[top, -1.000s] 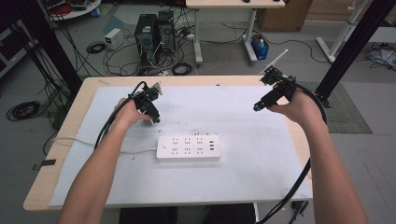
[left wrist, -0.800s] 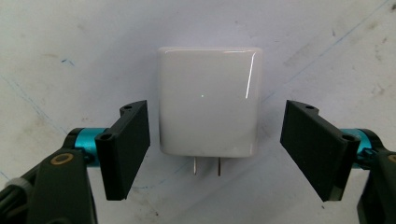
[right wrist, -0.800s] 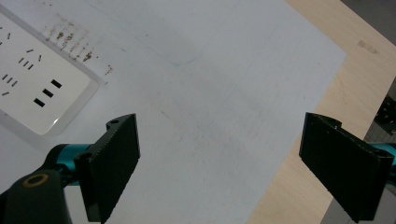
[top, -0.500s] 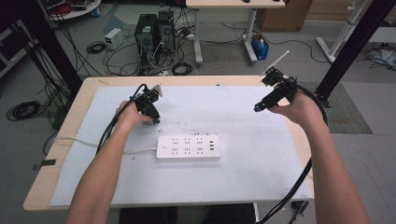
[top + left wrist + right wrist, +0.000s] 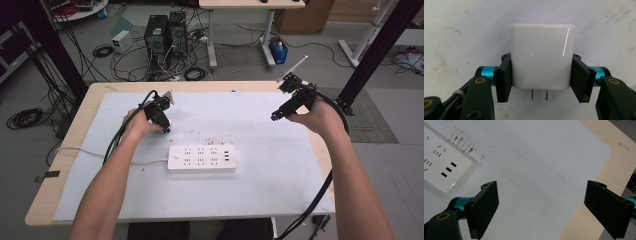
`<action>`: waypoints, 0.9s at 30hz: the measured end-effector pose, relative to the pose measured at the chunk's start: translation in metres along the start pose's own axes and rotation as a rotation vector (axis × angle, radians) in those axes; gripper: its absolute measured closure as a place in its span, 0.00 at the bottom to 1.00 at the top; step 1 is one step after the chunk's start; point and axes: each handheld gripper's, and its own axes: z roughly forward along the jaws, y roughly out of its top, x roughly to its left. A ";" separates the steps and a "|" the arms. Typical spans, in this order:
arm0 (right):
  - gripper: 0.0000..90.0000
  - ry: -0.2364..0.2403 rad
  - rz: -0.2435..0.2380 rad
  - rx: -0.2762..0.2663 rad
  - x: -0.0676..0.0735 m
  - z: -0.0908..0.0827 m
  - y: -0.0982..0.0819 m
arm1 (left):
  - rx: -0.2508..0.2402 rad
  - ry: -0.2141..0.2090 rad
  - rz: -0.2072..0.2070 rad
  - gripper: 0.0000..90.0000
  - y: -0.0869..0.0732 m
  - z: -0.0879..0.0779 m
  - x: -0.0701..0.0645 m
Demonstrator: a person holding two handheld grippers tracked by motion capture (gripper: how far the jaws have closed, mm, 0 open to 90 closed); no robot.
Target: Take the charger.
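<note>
Your left gripper [image 5: 541,75] has just closed its fingers [image 5: 504,77] on the white charger [image 5: 542,56], pads pressing both sides, prongs pointing back toward you; it sits on the white mat of the counter [image 5: 310,200], just beyond the power strip [image 5: 201,158]; your right gripper [image 5: 544,207] hangs apart with fingers wide and empty; so the grasp looks done; lifting, turning the prongs down and plugging in seem left.
</note>
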 end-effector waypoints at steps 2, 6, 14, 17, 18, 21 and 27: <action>0.13 0.002 -0.002 0.005 -0.001 0.001 0.000 | -0.019 -0.004 -0.003 0.47 -0.002 -0.006 0.000; 0.13 -0.001 0.007 0.022 0.000 0.002 0.000 | -0.079 -0.008 0.001 0.47 -0.011 -0.034 -0.002; 0.13 -0.010 0.019 0.042 -0.001 0.005 -0.002 | -0.143 -0.004 0.039 0.47 -0.031 -0.089 -0.011; 0.13 -0.011 0.021 0.040 0.001 0.003 -0.003 | -0.143 0.010 0.066 0.47 -0.036 -0.105 -0.017; 0.13 -0.009 0.018 0.037 0.002 0.003 -0.002 | -0.143 0.010 0.066 0.47 -0.036 -0.105 -0.017; 0.13 -0.008 0.016 0.037 0.005 0.002 -0.001 | -0.130 0.016 0.105 0.47 -0.037 -0.122 -0.024; 0.13 0.008 -0.003 0.038 0.010 0.003 0.005 | -0.128 0.014 0.157 0.47 -0.034 -0.136 -0.038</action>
